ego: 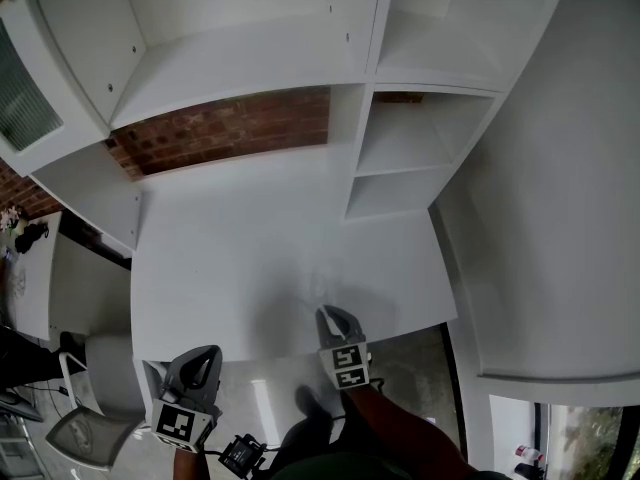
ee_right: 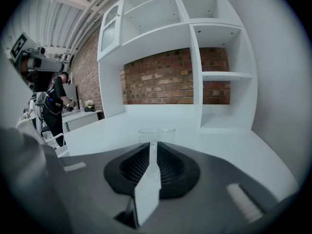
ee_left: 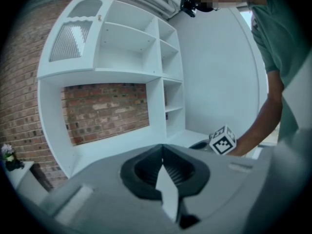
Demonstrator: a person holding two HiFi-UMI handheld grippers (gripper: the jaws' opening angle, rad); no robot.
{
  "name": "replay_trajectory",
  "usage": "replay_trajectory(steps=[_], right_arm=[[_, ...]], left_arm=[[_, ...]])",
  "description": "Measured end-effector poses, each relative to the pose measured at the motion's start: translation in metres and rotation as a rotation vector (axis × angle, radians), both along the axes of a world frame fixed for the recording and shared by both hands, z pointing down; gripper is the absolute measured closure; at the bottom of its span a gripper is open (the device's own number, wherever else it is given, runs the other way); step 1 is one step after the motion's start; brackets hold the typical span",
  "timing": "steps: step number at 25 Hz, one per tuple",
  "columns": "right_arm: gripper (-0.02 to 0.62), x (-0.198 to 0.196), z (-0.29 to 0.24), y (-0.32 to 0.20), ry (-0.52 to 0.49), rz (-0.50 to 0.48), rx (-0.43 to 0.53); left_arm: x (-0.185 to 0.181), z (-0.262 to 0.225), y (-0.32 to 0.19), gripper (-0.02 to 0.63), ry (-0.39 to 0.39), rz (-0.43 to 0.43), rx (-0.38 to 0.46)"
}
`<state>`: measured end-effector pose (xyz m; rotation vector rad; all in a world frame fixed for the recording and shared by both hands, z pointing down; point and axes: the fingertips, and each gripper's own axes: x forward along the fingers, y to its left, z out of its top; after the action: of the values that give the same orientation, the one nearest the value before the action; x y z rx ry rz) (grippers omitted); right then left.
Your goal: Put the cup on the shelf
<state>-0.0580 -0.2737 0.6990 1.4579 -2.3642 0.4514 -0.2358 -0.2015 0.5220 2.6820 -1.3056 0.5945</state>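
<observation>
The right gripper (ee_right: 152, 147) is clenched on the near wall of a clear cup (ee_right: 156, 133). The cup is over the front part of the white desk (ee_right: 243, 150), well apart from the shelf (ee_right: 222, 75) by the brick wall (ee_right: 161, 82); I cannot tell whether it touches the desk. The left gripper (ee_left: 162, 150) has its jaws pressed together on nothing and is held off the desk's front edge, apart from the cup.
</observation>
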Motion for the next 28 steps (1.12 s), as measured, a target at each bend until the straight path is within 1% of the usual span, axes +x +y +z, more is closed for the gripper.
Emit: replay_trajectory(steps=[8,10,20,28], right_arm=[[0.551,0.030,-0.010,-0.006,-0.012,0.044,0.022],[0.551,0.038,-0.012,-0.008,-0.014,0.056,0.029],[0.551,0.070,-0.028,-0.020,-0.027,0.095,0.061],[0.551,0.088,-0.017,-0.024,-0.018,0.110,0.053]], left_arm=[[0.022,-0.001,-0.005,0.604,-0.012,0.041,0.004],[0.029,-0.004,-0.008,0.604,-0.002,0.037,0.004],[0.053,-0.012,-0.019,0.604,0.001,0.060,0.011],[0.062,-0.007,-0.026,0.604,-0.010,0.081,0.005]])
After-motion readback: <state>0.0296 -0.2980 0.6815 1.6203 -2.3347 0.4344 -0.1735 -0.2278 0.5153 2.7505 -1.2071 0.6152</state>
